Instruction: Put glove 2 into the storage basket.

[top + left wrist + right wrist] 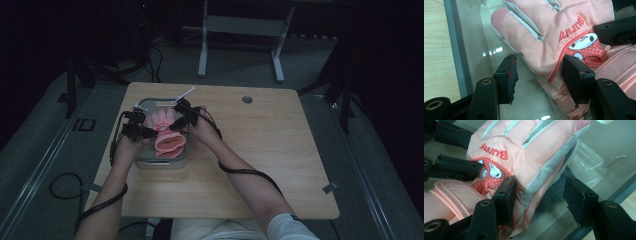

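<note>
A: So where's the pink glove [165,131] now?

B: We see it lying in the clear bin [145,162], at about 10 o'clock on the table [260,150].

A: And the tools?

B: Left gripper [537,75] at the glove's 9, right gripper [540,195] at its 3; both straddle its edges with jaws apart, not pinching.

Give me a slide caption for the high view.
Two handheld grippers flank a pink glove in a grey tray on a wooden table.

Glove [167,131] lies in the tray [145,162] at the table's [260,150] 9 o'clock side, cuff toward 6, fingers toward 12; left gripper [141,131] at the glove's 9 o'clock edge, right gripper [179,121] at its 3 o'clock edge.
</note>
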`<state>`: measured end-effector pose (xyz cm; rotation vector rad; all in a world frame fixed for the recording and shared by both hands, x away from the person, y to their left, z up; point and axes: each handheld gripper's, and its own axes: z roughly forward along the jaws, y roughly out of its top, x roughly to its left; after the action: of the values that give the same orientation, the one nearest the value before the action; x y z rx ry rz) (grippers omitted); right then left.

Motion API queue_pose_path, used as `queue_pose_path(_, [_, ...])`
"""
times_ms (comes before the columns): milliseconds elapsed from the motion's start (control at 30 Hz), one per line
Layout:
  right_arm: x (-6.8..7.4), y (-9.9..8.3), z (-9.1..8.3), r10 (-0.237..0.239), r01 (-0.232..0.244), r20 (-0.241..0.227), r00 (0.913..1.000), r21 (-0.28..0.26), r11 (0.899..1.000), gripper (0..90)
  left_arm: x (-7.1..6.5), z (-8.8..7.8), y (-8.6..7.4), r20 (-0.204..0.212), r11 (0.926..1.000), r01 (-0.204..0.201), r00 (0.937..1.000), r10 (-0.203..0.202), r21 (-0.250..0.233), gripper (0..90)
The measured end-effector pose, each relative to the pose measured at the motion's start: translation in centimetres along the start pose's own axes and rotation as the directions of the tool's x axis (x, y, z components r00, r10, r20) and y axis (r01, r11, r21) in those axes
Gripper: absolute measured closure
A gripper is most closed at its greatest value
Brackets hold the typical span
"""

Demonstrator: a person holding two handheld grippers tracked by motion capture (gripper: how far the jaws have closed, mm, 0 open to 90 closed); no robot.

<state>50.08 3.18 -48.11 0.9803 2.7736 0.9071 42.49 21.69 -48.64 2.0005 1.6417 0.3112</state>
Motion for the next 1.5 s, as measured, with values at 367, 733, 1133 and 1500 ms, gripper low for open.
queue_pose_path(367, [0.3, 1.2, -2.0, 0.022, -0.025, -0.048, 0.9986, -0.073, 0.997, 40.4, 0.5, -1.8, 0.6, 0.039, 0.9959, 0.025, 0.9990, -0.021, -0.087, 40.0])
queue_pose_path(733, [0.8, 1.9, -4.2, 0.001, -0.011, -0.071, 0.9975, -0.137, 0.991, 36.9, -0.3, -3.4, 1.2, 0.048, 0.9904, -0.022, 0.9985, 0.028, -0.137, 35.1])
queue_pose_path(1133, [0.7, 1.3, -6.9, -0.032, 0.009, -0.110, 0.9935, -0.200, 0.980, 24.5, -3.2, -5.8, 1.3, 0.036, 0.9625, -0.092, 0.9939, 0.104, -0.255, 0.9])
queue_pose_path(1500, [-0.8, -0.7, -8.6, -0.045, 0.026, -0.076, 0.9961, -0.234, 0.972, 15.6, -6.7, -7.9, 0.6, 0.027, 0.9187, -0.190, 0.9768, 0.213, -0.346, 0.6])
